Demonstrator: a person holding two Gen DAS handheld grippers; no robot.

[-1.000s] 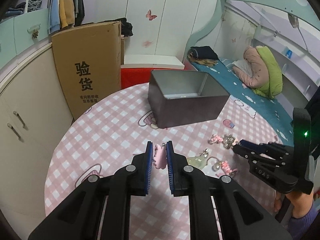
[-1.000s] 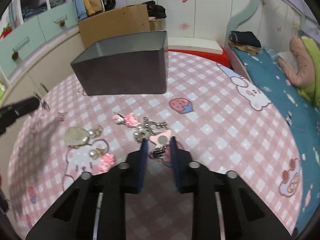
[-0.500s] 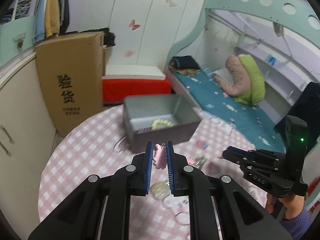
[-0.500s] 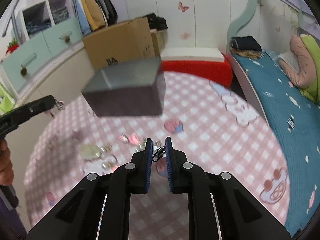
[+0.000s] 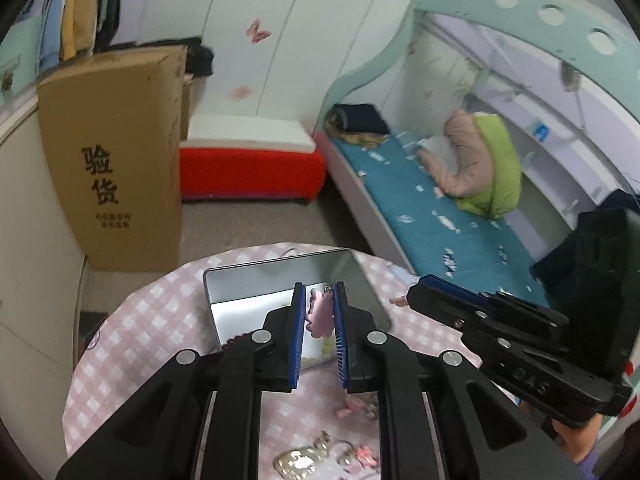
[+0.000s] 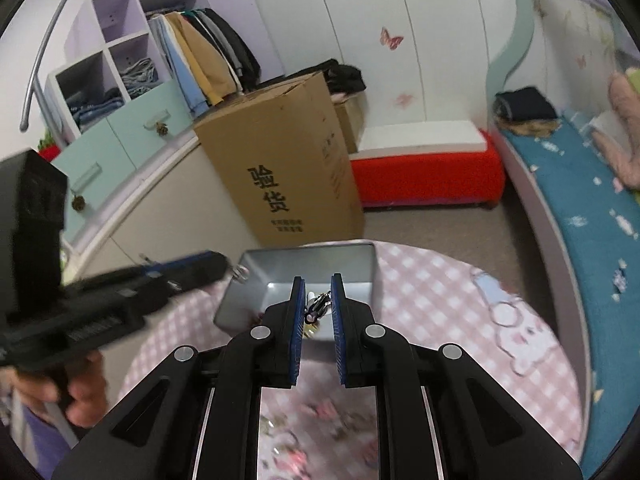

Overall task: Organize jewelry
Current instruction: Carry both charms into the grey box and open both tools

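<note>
Both grippers, left (image 5: 318,312) clamping a pink charm (image 5: 319,316) and right (image 6: 317,304) pinching a small metal clasp (image 6: 318,304), hang above the grey metal tin (image 6: 280,268), where an off-centre release could drop either piece outside its rim.

Each tool is matte black plastic, its two linkage arms dotted with round silver screw heads, and each slim finger carries a ribbed blue pad (image 5: 296,336) on its inner face. Seen from the left wrist, the right tool (image 5: 416,295) bears pale embossed "DAS" lettering on its body behind the fingers. The bare-skinned hand (image 6: 80,392) below the left tool's (image 6: 224,266) handle emerges from a purple sleeve.
</note>
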